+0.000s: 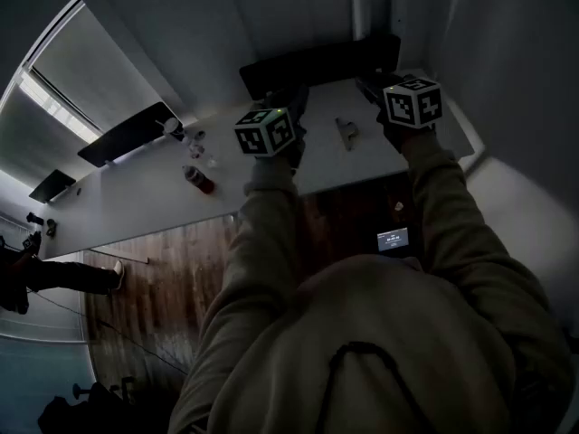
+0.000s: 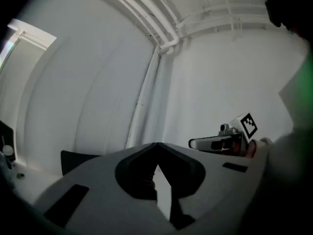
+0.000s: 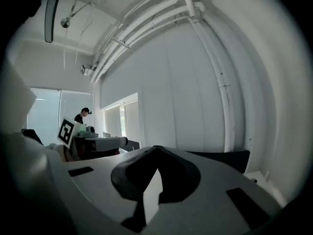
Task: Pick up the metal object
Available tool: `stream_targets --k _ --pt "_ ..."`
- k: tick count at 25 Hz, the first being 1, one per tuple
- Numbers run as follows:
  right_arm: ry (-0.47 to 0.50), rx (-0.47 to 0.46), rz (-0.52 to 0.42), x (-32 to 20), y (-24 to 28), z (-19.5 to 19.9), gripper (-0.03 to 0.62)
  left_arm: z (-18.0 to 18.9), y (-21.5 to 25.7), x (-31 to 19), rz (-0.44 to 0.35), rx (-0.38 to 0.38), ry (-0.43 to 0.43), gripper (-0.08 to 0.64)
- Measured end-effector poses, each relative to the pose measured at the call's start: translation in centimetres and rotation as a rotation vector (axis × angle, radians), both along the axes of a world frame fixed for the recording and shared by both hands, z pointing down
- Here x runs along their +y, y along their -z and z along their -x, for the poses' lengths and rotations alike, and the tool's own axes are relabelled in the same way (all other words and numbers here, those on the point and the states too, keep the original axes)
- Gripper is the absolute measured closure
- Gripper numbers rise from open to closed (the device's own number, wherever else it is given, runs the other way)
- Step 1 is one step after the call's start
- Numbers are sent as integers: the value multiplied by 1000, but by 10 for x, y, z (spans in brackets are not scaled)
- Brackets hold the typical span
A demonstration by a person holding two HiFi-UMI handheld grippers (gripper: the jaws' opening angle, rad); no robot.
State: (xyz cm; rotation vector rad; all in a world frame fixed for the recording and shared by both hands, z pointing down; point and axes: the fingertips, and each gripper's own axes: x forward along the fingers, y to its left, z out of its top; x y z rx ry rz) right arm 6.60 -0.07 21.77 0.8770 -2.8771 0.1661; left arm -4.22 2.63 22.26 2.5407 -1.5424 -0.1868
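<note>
The metal object (image 1: 346,132), a small grey piece, lies on the white table (image 1: 145,197) between my two grippers. My left gripper (image 1: 291,98) is held above the table to the object's left, its marker cube (image 1: 265,131) facing up. My right gripper (image 1: 373,87) hovers to the object's right. In the left gripper view the jaws (image 2: 156,146) meet at the tips, shut with nothing between them. The right gripper's jaws (image 3: 155,148) are likewise shut and empty. Both gripper views point at the wall, so neither shows the object.
A red bottle (image 1: 199,179), a white cup (image 1: 172,127) and small items (image 1: 194,143) stand on the table's left part. Dark chair backs (image 1: 127,134) (image 1: 317,61) line the far edge. A lit device (image 1: 392,239) lies on the wooden floor.
</note>
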Motion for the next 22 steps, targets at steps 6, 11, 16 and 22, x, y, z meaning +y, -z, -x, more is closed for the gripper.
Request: stream_targets --k 6,11,16,22 --pt "-10 22 -15 -1 3 -1 572 0 -8 3 11 -15 12 557" --pt "-36 18 4 -11 -2 -10 572 0 5 6 -24 -30 13 557" --pt "-40 5 36 -16 -9 -19 572 1 14 10 -70 -18 23 557" --pt "-85 21 99 -29 -38 -42 572 1 -5 13 -33 -48 44 557"
